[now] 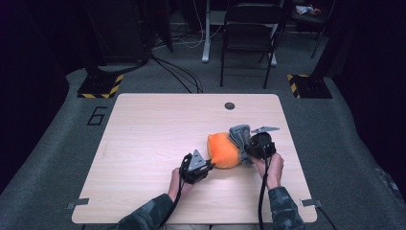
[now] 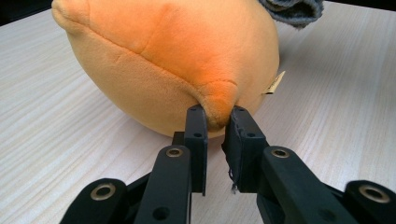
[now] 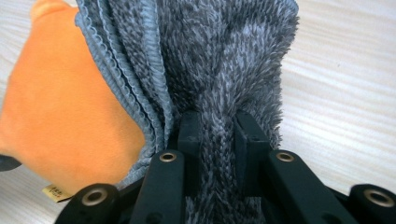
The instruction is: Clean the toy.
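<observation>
Grey cloth [image 1: 240, 136] draped against plush [image 1: 222, 150] on surface [image 1: 143, 139]. Left claw [image 2: 216, 122] clamped on plush; right claw [image 3: 218, 128] clamped on cloth.

A large dark numeral "6" [image 1: 97, 116] is marked on the grey floor [image 1: 57, 143], just off the far left corner of the table [image 1: 153, 124]. A small tan tag [image 2: 276, 83] on the orange plush toy [image 2: 173, 60] carries print too small to read.
</observation>
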Demonstrator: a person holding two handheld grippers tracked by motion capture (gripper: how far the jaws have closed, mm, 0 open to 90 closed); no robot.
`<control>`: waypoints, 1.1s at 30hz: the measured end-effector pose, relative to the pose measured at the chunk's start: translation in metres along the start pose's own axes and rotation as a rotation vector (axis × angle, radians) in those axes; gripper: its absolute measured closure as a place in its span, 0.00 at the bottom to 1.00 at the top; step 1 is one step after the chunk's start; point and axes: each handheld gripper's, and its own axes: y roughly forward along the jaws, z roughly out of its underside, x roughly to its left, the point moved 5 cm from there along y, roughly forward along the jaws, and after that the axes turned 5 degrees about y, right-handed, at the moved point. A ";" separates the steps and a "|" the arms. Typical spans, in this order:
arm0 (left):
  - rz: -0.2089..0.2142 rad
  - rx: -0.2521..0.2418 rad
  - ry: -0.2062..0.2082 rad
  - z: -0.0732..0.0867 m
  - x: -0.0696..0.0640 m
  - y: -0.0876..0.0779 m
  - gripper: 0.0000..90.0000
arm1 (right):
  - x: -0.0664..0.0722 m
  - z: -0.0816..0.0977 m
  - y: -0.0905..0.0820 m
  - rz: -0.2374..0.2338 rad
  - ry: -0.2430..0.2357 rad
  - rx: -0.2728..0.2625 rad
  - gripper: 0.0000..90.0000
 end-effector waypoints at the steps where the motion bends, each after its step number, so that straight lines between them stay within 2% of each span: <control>1: 0.000 -0.001 -0.003 0.000 0.000 0.000 0.88 | -0.001 0.001 0.001 -0.006 0.016 0.000 0.84; 4: 0.004 -0.001 -0.007 0.000 0.000 0.000 0.88 | -0.008 0.003 0.004 0.003 0.031 0.007 0.84; 6: 0.007 0.001 -0.010 0.001 0.001 0.000 0.88 | -0.013 0.007 0.007 0.035 0.034 0.022 0.84; 7: 0.007 0.004 -0.008 0.001 0.001 0.000 0.88 | -0.019 0.014 0.014 0.048 0.048 0.046 0.84; 8: 0.005 0.006 -0.006 0.001 0.001 0.000 0.88 | -0.019 0.014 0.014 0.048 0.048 0.046 0.84; 10: 0.004 0.005 -0.013 0.002 0.002 0.000 0.88 | -0.023 0.023 0.021 0.065 0.071 0.113 0.84; 12: 0.001 -0.002 -0.021 0.002 0.002 0.001 0.88 | -0.027 0.028 0.026 0.073 0.077 0.134 0.84; 14: 0.005 0.000 -0.021 0.002 0.004 0.000 0.88 | -0.031 0.025 0.022 0.080 0.074 0.115 0.84; 15: 0.004 0.003 -0.020 0.003 0.005 -0.001 0.87 | -0.030 0.021 0.016 0.082 0.092 0.103 0.84; 16: 0.004 -0.004 -0.035 0.003 0.005 -0.001 0.87 | -0.031 0.014 0.009 0.079 0.064 0.061 0.84; 18: 0.005 -0.001 -0.033 0.003 0.006 -0.001 0.87 | -0.023 0.001 -0.007 0.052 0.067 0.002 0.84; 21: 0.008 -0.008 -0.030 0.002 0.005 -0.001 0.87 | 0.001 -0.013 -0.022 -0.004 0.009 -0.039 0.84; 23: 0.003 -0.006 -0.022 0.002 0.005 -0.002 0.86 | 0.019 -0.015 -0.020 -0.050 -0.042 -0.010 0.84; 25: 0.000 -0.006 -0.025 0.003 0.006 -0.002 0.83 | 0.030 -0.012 -0.012 -0.038 -0.088 0.021 0.84; 26: -0.003 0.000 -0.017 0.004 0.007 -0.002 0.80 | 0.032 -0.011 -0.010 -0.030 -0.088 0.019 0.84; 29: -0.038 0.024 0.000 0.006 0.007 -0.001 0.62 | 0.028 -0.011 -0.009 -0.036 -0.063 0.006 0.84; 31: -0.053 0.042 0.012 0.009 0.006 0.003 0.55 | 0.027 -0.010 -0.008 -0.042 -0.038 0.002 0.84; 33: -0.071 0.050 0.008 0.011 0.005 0.007 0.51 | 0.025 -0.010 -0.006 -0.040 -0.033 -0.005 0.84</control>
